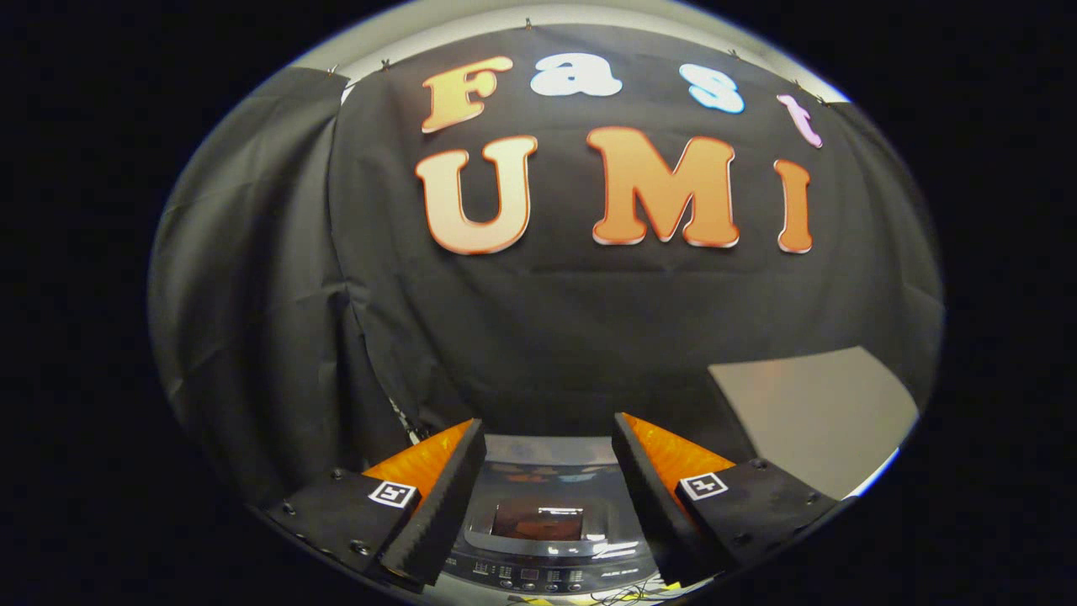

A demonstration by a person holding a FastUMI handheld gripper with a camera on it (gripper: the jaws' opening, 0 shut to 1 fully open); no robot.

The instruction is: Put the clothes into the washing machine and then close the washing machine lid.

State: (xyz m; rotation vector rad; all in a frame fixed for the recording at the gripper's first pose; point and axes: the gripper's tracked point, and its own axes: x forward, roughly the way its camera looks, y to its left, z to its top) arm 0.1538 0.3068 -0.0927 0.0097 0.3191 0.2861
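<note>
The washing machine [547, 505] lies below and between my fingers, seen from above. Its dark glossy lid [538, 492] is down, with a window in it showing something reddish inside and a row of buttons along the near edge. My gripper [549, 438] is open, held well above the machine, with nothing between its fingers [458, 480]. No clothes are in sight outside the machine.
A black cloth wall [547, 337] hangs right behind the machine and folds round to the left. A pale grey panel [808, 412] stands beyond the right finger. Some thin cables [623, 596] lie at the machine's near edge.
</note>
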